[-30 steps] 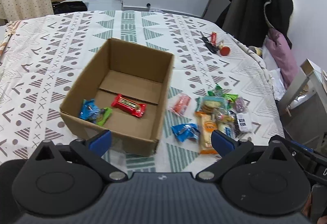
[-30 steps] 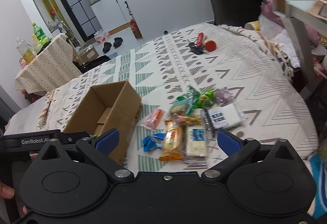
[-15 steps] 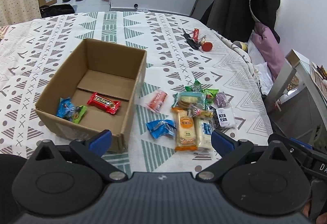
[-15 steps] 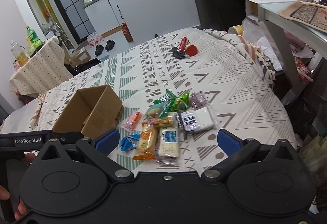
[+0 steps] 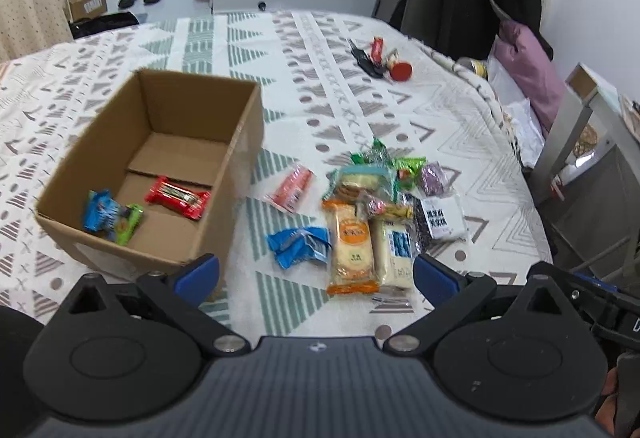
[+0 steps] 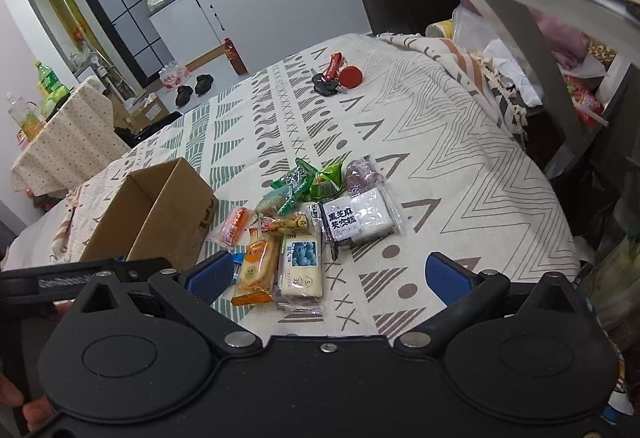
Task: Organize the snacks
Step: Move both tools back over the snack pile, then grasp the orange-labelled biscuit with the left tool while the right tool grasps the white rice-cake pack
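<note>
Tabletop (image 5: 360, 86) under a cream cloth with grey and green geometric print.

Cardboard box (image 5: 160, 142), open top, plain brown, sits at 10 o'clock in the left wrist view. Inside on its floor: red bar wrapper (image 5: 177, 197) near the middle, a blue packet (image 5: 100, 214) with a small green packet (image 5: 129, 224) touching it at the near left corner.

Snack pile lies loose on the cloth just right of the box, at 12 o'clock from the left gripper (image 5: 316, 272). White packet with black label (image 6: 358, 220) is the biggest, at the pile's right edge. Two long biscuit packs side by side and touching: orange one (image 5: 352, 248), pale one with blue panel (image 5: 394, 252). Crumpled blue wrapper (image 5: 298, 246) just left of the orange pack. Pink packet (image 5: 292, 188) between box and pile. Green packets (image 6: 308, 180) and a purplish clear packet (image 6: 362, 174) at the far edge.

Left gripper fingers spread wide, holding nothing, hovering at the near side of the pile. Right gripper (image 6: 328, 274) fingers likewise wide apart and empty, the biscuit packs showing between them.

Keys with red tags (image 6: 336, 78) well apart at 12 o'clock.
</note>
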The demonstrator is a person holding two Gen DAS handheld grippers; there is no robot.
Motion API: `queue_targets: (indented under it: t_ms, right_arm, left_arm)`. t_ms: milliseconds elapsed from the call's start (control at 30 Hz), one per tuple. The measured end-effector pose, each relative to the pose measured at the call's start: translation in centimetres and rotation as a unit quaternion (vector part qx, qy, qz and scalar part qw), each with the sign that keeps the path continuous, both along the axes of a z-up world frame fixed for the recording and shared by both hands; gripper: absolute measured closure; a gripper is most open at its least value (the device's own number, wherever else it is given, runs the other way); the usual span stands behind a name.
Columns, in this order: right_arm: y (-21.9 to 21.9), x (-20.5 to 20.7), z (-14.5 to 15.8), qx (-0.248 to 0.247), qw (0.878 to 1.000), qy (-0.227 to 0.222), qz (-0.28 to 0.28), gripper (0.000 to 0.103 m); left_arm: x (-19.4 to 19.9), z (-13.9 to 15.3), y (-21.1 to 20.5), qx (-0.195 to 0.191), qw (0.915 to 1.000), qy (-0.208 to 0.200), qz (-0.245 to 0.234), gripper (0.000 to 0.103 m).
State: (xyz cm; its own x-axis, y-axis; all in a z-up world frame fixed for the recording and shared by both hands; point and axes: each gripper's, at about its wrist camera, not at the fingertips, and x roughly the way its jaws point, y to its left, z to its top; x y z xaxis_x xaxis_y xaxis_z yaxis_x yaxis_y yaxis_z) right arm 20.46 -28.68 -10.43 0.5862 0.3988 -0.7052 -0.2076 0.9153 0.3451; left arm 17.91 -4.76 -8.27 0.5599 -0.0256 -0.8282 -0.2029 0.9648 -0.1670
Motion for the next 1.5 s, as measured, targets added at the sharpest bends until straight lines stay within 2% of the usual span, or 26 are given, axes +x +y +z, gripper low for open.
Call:
queue_targets:
  t_ms: [100,233,367,467,533,700,967,1033,1067,1367,1400,1467,1500]
  right_arm:
    - [-0.1,0.9,-0.9,0.003,1.000,0.021,-0.004,0.000]
    - [-0.2,1.9,-1.9,0.011,0.999,0.030,-0.006,0.000]
    - [-0.1,3.3,-2.9,0.005,0.999,0.042,-0.008,0.000]
    - [-0.2,4.5,-3.8,0.003,0.999,0.050,-0.011,0.000]
    - [-0.2,5.2,-4.4,-0.002,0.998,0.055,-0.012,0.000]
    - [0.0,7.1,-5.5,-0.010,0.998,0.060,-0.001,0.001]
    - [1.0,9.8,-7.1,-0.025,0.998,0.061,0.021,0.001]
    - [1.4,10.4,-7.4,-0.036,0.997,0.058,0.029,0.001]
    - [1.6,10.6,-7.6,-0.040,0.997,0.057,0.034,0.001]
    - [3.3,12.1,-9.3,-0.082,0.993,0.055,0.069,0.001]
    - [3.4,12.2,-9.4,-0.084,0.993,0.054,0.070,0.001]
    - [3.5,12.5,-9.8,-0.082,0.992,0.059,0.073,0.011]
    - [3.4,12.7,-10.0,-0.074,0.992,0.065,0.077,0.025]
  left_arm:
    - [1.0,-1.2,-0.3,-0.010,0.9997,0.024,0.006,0.001]
    - [2.1,-2.5,-1.1,-0.002,0.9997,0.025,-0.001,0.001]
    - [3.5,-4.2,-1.2,-0.027,0.9991,0.034,-0.002,0.004]
    - [4.6,-5.3,-1.6,-0.033,0.9986,0.039,-0.009,0.016]
    - [5.3,-6.2,-1.6,-0.044,0.9978,0.048,-0.008,0.032]
    - [6.8,-8.1,-1.9,-0.054,0.9966,0.062,-0.007,0.050]
    - [8.8,-10.3,-2.0,-0.064,0.9947,0.080,-0.001,0.051]
    - [9.3,-10.7,-2.0,-0.058,0.9942,0.091,0.003,0.066]
    - [9.5,-11.0,-1.9,-0.056,0.9935,0.099,0.005,0.067]
    - [9.8,-10.9,-1.7,-0.053,0.9939,0.096,0.003,0.069]
    - [9.8,-10.9,-1.7,-0.053,0.9939,0.096,0.003,0.069]
    - [9.8,-10.8,-1.7,-0.053,0.9939,0.096,0.003,0.069]
    - [9.8,-10.6,-1.6,-0.053,0.9940,0.096,0.004,0.069]
